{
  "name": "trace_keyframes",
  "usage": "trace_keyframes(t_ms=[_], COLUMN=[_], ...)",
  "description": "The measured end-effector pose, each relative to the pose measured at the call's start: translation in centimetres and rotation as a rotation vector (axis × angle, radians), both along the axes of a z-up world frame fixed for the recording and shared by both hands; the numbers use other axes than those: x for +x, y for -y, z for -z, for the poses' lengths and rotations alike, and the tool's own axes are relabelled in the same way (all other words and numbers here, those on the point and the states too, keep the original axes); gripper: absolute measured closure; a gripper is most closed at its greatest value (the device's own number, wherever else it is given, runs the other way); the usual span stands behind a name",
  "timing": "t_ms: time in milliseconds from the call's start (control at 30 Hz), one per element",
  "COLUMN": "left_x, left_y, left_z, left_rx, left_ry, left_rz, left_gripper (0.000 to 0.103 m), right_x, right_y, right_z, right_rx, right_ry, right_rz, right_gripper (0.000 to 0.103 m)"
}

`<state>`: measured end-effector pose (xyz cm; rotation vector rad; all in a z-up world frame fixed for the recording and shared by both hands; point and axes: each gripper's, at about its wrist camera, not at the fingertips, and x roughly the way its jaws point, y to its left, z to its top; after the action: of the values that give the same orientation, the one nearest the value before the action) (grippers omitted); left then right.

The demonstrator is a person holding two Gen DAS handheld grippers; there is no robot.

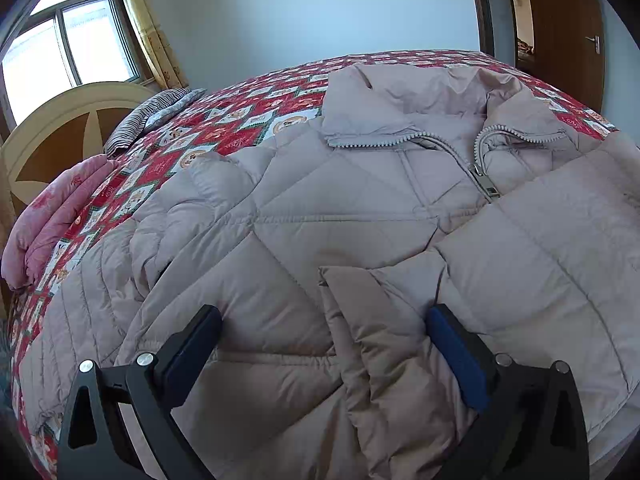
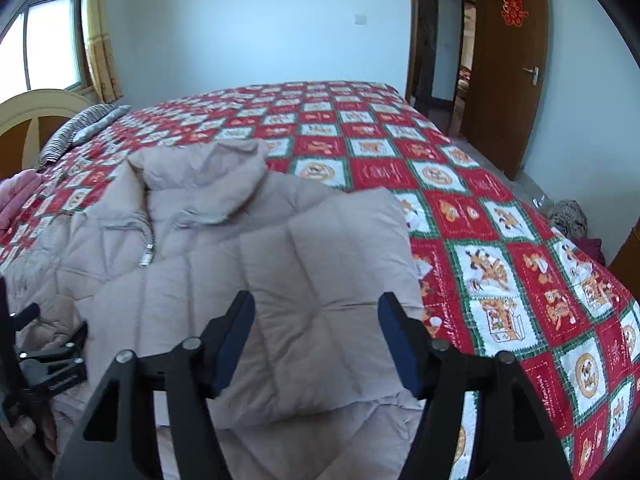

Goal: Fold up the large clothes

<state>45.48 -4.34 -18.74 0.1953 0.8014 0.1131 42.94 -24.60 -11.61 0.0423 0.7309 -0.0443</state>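
Now, what we see, line by line:

Jacket: a pale beige quilted puffer jacket [image 1: 320,216] lies face up on the bed, filling the centre and lower part of both wrist views.

Zipper: partly open at the neck, its metal pull [image 1: 486,182] sitting right of centre in the left wrist view.

Collar: spread open toward the upper middle of the frame [image 1: 400,100].

Sleeve: one sleeve [image 1: 540,248] is laid across the chest at the right of the left wrist view; a folded flap of fabric runs between our left jaws.

Left gripper [image 1: 322,320]: jaws wide apart, hovering just over the jacket's lower front, holding nothing.

Right gripper [image 2: 316,308]: jaws apart too, above the folded-over quilted panel [image 2: 320,264] at the jacket's edge, gripping nothing.

Bed: covered by a red, white and green cartoon-print quilt [image 2: 500,216].

Upper left of frame: a striped pillow [image 1: 156,116], a pink folded blanket [image 1: 52,216], a cream headboard [image 1: 60,128] and a window [image 1: 68,48].

Upper right of frame: an open brown door [image 2: 508,72].
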Motion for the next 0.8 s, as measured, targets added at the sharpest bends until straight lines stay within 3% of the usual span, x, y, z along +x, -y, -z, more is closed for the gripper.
trace_keyframes(t_ms=[133, 300, 500, 800], left_x=[0.0, 0.0, 0.0, 0.1], left_y=[0.0, 0.0, 0.0, 0.0], left_z=[0.0, 0.0, 0.0, 0.0], left_rx=[0.0, 0.0, -0.007, -0.004], left_ry=[0.001, 0.001, -0.001, -0.002], left_rz=[0.0, 0.0, 0.002, 0.002], left_gripper=[0.001, 0.001, 0.001, 0.001], right_x=[-0.6, 0.2, 0.9, 0.9], right_y=[-4.3, -7.5, -8.4, -8.9], right_z=[-0.3, 3.2, 7.1, 7.7], right_rx=[0.005, 0.02, -0.005, -0.058], right_ry=[0.014, -0.041, -0.116, -0.131], right_rz=[-0.107, -0.172, -0.164, -0.156], right_gripper=[0.03, 0.03, 0.03, 0.029])
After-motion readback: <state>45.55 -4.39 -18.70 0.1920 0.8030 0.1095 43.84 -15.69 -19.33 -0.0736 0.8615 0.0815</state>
